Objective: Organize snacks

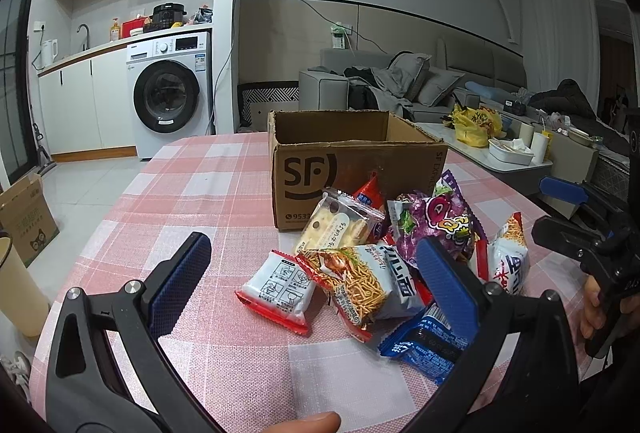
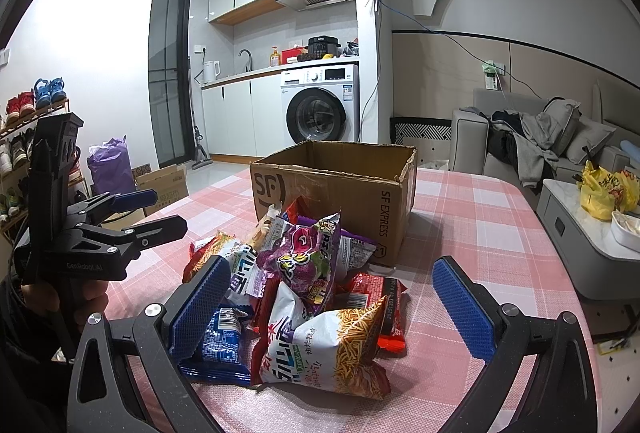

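I hold both tools low over the surface (image 1: pixel 192 193), one on each side of the heap, because the snacks lie bunched in front of the cardboard box (image 1: pixel 352 169) and I want to choose a packet from either flank. My left hand-held gripper (image 1: pixel 316 273) is released, its blue pads spread wide around the near edge of the pile; nothing lies between them yet but the white-and-red packet (image 1: pixel 276 287) and the noodle-snack bag (image 1: pixel 360 283), both flat on the checked cloth. My right hand-held gripper (image 2: pixel 340 297) is likewise spread, framing the second noodle-snack bag (image 2: pixel 324 349) and the purple bag (image 2: pixel 308 257) that leans on top of the others.

The box stands open-topped just behind the heap, touching the rearmost packets, so I judge it to be where the snacks should go; from these views I cannot see whether anything lies inside it. The blue packet (image 1: pixel 420 341) sits nearest me, partly under the left tool's right-hand pad.

The pile overlaps loosely, so lifting one bag may drag its neighbours. I judge the task barely begun: every packet I can see rests outside the box.
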A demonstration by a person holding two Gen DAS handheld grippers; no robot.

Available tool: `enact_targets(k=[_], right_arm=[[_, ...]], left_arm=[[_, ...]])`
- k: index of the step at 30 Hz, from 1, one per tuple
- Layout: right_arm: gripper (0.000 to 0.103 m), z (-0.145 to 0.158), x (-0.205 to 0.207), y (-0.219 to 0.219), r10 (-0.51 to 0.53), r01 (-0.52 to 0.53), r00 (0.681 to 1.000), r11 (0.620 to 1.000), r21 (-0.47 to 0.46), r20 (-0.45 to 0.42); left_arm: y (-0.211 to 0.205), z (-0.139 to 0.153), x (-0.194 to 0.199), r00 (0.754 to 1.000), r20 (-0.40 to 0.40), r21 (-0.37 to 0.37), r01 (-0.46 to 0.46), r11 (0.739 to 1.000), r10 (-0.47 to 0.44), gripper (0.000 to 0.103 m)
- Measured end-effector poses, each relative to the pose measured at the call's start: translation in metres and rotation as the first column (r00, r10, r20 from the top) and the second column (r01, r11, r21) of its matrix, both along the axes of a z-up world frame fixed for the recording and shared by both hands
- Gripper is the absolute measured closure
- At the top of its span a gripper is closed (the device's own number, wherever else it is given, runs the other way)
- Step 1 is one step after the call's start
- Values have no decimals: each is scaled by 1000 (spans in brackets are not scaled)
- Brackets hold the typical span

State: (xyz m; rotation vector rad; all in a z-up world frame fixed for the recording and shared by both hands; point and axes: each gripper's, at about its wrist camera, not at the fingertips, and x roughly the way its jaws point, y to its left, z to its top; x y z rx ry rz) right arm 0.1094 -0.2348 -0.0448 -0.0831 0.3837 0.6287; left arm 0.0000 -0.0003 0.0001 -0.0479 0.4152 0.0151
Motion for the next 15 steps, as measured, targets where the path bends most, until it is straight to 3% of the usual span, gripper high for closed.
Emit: enact_targets(k=[15], right_arm=[[0, 0, -1, -1, -10, 10, 1000, 1000, -2, 7]], left_arm=[[0, 0, 0, 1000, 0, 0, -2, 1000, 2, 1]])
